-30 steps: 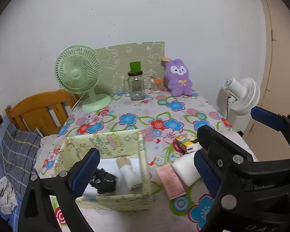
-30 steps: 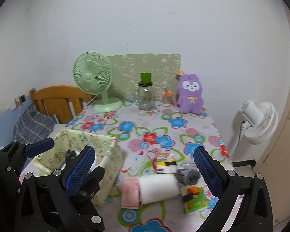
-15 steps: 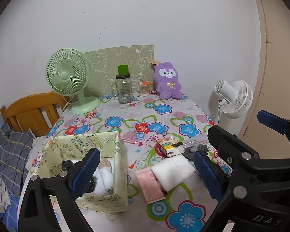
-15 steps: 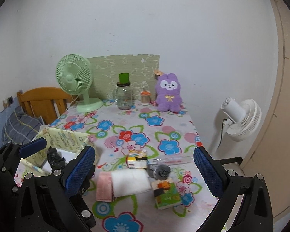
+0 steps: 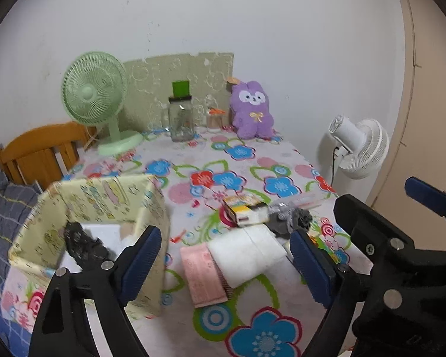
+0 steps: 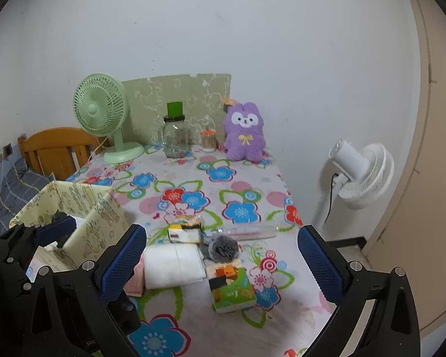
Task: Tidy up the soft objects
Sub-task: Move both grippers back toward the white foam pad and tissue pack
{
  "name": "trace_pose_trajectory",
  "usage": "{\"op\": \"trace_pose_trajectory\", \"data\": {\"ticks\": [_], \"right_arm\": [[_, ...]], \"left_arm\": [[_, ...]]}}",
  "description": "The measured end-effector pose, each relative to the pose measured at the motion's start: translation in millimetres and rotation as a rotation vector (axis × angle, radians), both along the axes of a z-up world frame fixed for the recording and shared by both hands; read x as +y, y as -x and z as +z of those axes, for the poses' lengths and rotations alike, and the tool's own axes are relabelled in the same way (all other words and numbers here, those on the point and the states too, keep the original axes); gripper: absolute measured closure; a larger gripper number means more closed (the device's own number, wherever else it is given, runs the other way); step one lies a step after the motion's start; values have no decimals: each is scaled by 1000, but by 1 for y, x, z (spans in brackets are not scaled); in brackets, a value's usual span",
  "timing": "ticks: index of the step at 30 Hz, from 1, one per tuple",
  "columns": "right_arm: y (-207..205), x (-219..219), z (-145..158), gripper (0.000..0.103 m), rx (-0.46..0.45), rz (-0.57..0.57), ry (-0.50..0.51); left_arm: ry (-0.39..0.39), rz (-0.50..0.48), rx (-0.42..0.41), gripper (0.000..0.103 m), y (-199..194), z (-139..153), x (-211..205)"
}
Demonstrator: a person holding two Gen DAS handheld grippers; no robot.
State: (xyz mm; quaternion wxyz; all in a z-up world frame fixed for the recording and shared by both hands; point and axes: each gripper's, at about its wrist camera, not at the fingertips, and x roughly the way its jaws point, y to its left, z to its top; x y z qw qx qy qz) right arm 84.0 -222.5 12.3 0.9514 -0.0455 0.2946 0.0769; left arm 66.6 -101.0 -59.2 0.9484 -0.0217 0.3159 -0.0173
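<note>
white towel (image 5: 248, 253) lies between yellow box (image 5: 104, 208) and table edge.

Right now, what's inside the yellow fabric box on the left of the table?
Inside the yellow fabric box, a crumpled black item lies on something white. The left gripper and the box's near wall hide the rest of the bottom.
</note>
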Motion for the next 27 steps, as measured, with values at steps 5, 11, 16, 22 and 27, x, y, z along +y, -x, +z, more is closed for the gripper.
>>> {"op": "trace_pose_trajectory", "data": {"ticks": [5, 11, 16, 22, 27], "right_arm": [[-2, -10, -13, 0, 6, -16, -14], [-10, -16, -35, 0, 55, -20, -5], [-16, -20, -56, 0, 109, -27, 2], [-25, -20, -79, 0, 166, -23, 14], [-32, -18, -93, 0, 200, -16, 18]], "left_arm": [[26, -6, 60, 14, -7, -16, -8], [5, -11, 124, 18, -14, -38, -17], [10, -11, 184, 20, -19, -57, -20], [-19, 12, 241, 25, -23, -76, -20], [-24, 63, 276, 29, -25, -88, -13]]}}
